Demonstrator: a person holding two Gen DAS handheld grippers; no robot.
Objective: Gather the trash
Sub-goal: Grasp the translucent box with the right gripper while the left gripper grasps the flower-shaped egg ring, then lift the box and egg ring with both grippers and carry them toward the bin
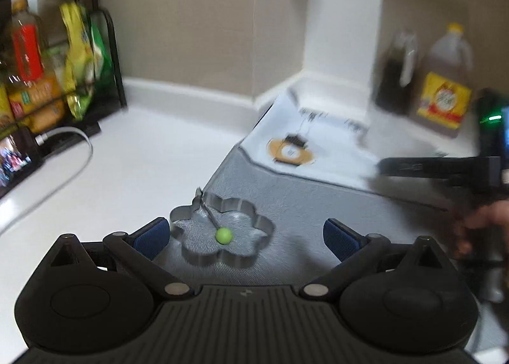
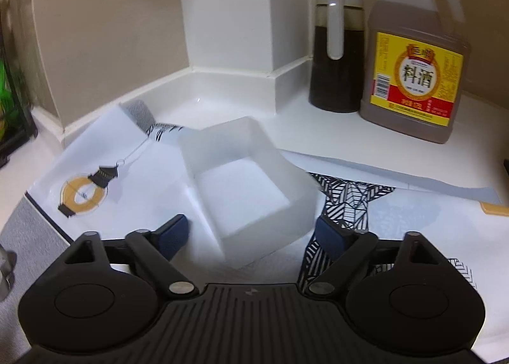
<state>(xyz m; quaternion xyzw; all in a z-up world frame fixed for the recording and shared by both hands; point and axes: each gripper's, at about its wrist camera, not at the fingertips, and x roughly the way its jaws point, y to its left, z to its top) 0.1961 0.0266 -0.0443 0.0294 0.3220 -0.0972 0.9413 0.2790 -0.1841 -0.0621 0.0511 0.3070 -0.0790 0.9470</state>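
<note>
Two tongs in view, one per wrist camera, both over a white tabletop in a tiled corner.

Largest item: gray woven mat on the tabletop, with a white printed sheet lying over its far part.

At 1 o'clock of the right view, a jug of cooking wine with yellow label stands just beside a dark-liquid dispenser; both upright on the tabletop.

Translucent white square container, open side up and tilted, sits on the printed sheet at 12 o'clock from the right tongs. Its near wall lies between the blue pads. Jaws stand wide; whether the pads touch it I cannot tell.

Left tongs wide open, nothing held. Between its fingers, at 12 o'clock, a flower-shaped metal ring rests flat on the gray mat, apart from the right pad; contact with the left pad unclear. A small green ball on a wire handle lies inside the ring.

Left view blurred at 3 o'clock.
</note>
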